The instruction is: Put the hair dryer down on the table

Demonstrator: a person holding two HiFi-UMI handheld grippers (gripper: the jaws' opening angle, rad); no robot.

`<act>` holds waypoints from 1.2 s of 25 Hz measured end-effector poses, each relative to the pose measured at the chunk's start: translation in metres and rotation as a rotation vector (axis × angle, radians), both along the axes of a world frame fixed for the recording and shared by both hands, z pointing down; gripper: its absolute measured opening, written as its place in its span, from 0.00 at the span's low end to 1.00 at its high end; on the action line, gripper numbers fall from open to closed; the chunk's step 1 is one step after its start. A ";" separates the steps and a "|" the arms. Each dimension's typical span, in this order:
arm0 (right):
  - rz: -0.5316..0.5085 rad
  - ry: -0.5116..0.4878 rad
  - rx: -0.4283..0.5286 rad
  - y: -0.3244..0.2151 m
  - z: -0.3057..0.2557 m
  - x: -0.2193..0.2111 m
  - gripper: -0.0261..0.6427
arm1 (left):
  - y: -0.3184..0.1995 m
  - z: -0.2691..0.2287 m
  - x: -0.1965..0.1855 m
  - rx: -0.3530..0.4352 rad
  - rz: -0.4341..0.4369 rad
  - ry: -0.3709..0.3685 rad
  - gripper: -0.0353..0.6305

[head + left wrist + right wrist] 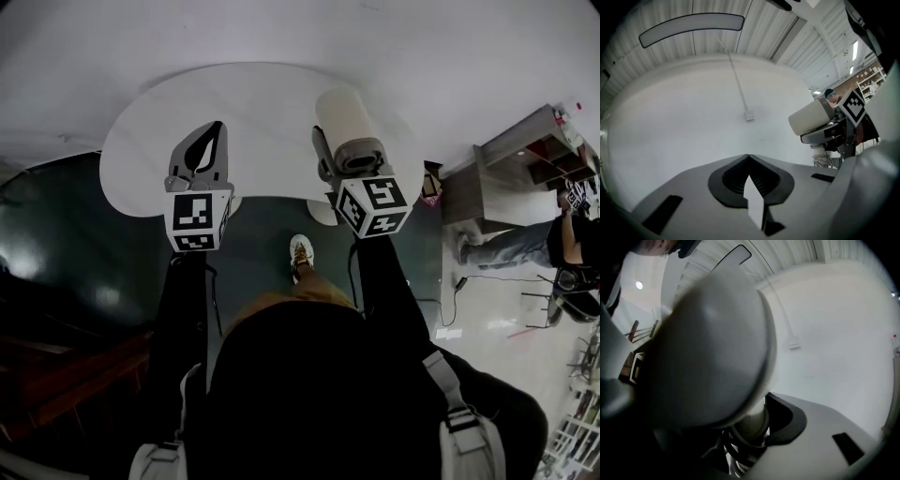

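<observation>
Head view: table (131, 150) bright white, evenly lit, upper half; lower half near black. Glare spots on dark floor (56, 244), left. Heavy fisheye bending, black corners in gripper views. Right gripper view: hair dryer (712, 343) close, blurred, underside shadowed.

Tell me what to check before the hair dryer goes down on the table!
1. Grip holds: the right hand-held gripper is closed on the handle of the hair dryer. Ok.
2. Landing place: in the head view, the white table lies below the hair dryer. Ok.
3. Other hand out of the way: the left hand-held gripper is shut, empty and off to the side. Ok.
4. Height above the table: cannot tell.
5. Which way the hair dryer will lie down: cannot tell.
</observation>
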State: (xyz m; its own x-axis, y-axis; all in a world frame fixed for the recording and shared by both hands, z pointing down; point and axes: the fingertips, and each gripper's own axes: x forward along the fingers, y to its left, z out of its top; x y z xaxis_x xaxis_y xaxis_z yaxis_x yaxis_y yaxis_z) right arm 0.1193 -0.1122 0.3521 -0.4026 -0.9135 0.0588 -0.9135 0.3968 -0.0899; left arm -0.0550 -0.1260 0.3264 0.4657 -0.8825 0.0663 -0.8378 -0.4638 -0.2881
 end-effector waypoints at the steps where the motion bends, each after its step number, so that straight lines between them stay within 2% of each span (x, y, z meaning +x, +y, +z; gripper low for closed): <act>1: -0.004 0.000 -0.001 -0.013 0.001 0.000 0.36 | -0.011 0.002 0.001 -0.004 0.004 -0.004 0.08; 10: -0.078 0.006 -0.027 -0.112 0.008 0.001 0.36 | -0.098 0.011 0.001 -0.022 -0.063 -0.004 0.08; 18: -0.162 -0.006 -0.047 -0.183 0.021 0.002 0.36 | -0.154 0.019 0.006 -0.026 -0.128 -0.014 0.08; 23: -0.195 -0.019 -0.060 -0.215 0.029 -0.005 0.36 | -0.178 0.027 -0.002 -0.042 -0.168 -0.025 0.08; 30: -0.192 -0.047 -0.067 -0.233 0.033 -0.002 0.36 | -0.191 0.035 -0.003 -0.060 -0.176 -0.049 0.08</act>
State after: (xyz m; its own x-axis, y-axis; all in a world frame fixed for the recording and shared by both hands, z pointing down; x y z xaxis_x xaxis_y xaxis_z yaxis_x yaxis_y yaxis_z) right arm 0.1172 -0.3448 0.3850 -0.5730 -0.8141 0.0940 -0.8156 0.5553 -0.1626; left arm -0.0584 -0.3171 0.3612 0.2992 -0.9440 0.1395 -0.8934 -0.3284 -0.3066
